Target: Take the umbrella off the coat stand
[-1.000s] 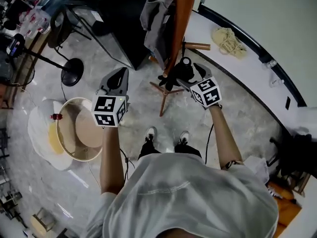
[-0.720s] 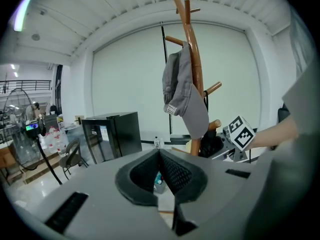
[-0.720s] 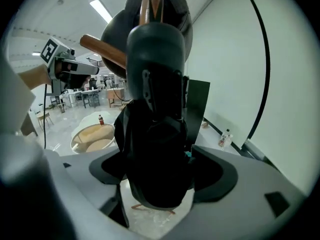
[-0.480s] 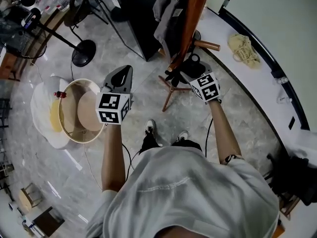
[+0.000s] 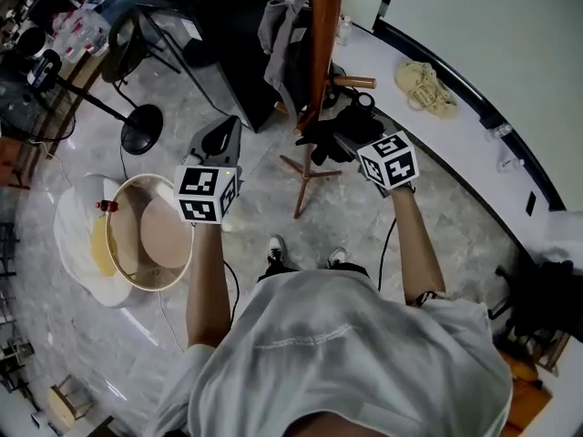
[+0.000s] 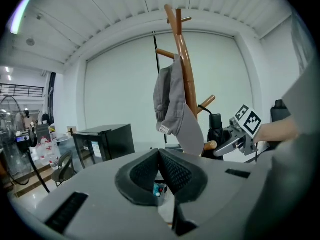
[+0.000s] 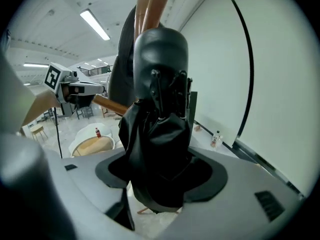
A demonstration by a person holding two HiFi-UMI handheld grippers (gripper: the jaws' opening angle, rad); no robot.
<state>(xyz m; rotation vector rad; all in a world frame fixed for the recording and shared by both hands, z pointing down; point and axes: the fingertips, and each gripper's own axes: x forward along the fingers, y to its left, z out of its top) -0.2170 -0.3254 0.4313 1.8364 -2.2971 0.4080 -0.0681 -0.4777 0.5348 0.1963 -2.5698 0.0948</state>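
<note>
umbrella (image 7: 159, 129): black, folded, beside coat stand (image 5: 319, 53) pole | right tongs (image 7: 160, 176): closing on its cloth bundle | left tongs (image 6: 159, 156): pinched together, empty | handling: prob. light, cloth squashy & slick, stiff shaft inside; grip mid-bundle, firm

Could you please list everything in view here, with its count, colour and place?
coat stand: one, brown wood, ahead of the person
umbrella: one, black, folded, at the stand
garment: one, grey, hanging on the stand
cabinet: one, black, left of the stand
round basket: one, beige, on the floor at left
bag: one, cream, on the white ledge at right
shoes: two, white, on the person's feet
left gripper: one, grey, jaws together, empty
right gripper: one, grey, jaws closing on the umbrella
</note>
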